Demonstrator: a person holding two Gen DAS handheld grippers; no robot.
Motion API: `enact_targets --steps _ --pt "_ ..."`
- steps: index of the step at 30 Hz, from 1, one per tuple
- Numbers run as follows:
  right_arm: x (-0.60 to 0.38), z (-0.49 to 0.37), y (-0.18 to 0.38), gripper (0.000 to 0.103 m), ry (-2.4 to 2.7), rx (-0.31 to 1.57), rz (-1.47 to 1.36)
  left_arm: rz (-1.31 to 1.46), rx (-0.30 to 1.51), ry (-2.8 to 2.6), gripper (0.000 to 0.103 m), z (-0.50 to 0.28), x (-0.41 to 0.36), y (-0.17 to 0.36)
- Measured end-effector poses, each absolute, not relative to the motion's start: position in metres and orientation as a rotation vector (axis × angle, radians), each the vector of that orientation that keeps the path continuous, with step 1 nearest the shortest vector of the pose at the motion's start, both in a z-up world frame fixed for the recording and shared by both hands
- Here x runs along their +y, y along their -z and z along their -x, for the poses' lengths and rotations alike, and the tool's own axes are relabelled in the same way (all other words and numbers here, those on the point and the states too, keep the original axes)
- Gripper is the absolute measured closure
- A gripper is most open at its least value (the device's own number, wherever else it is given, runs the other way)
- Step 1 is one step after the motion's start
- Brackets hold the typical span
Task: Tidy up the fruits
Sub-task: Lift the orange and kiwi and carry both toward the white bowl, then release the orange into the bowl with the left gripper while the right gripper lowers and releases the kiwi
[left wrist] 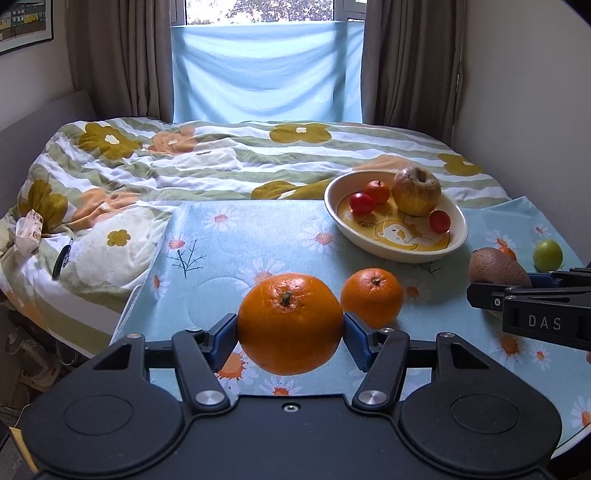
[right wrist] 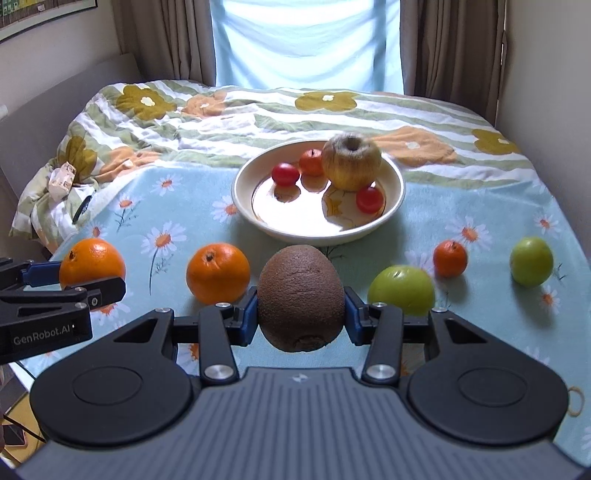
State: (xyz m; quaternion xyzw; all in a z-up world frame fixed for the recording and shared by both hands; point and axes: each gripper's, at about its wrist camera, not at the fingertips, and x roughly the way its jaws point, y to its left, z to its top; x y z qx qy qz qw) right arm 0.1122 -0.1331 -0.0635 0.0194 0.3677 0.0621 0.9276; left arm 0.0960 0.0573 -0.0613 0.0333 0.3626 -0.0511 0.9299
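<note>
1. Daylight enters through the window (left wrist: pixel 258 9) at top centre, backlighting both frames.
2. Glare whitens the bowl (right wrist: pixel 391 206) floor in the right wrist view.
3. Fisheye bending curves edges; corners darken.

"DAS" on right claw (left wrist: pixel 476 295); "GenRobot.AI" on left claw (right wrist: pixel 110 284).
</note>
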Motion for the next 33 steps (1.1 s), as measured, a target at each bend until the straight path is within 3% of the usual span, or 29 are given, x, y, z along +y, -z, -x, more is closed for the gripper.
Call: enact_targets --steps 15,33 --pt "-0.152 -0.120 -0.004 0.042 -0.130 0.718 -0.041 -0.102 0.654 0.199 0.038 -0.119 0.035 -0.004" --pt "-0.161 -0.178 0.005 0.042 0.008 0.762 -0.129 -0.181 0.733 0.381 0.038 -0.226 0.004 0.021"
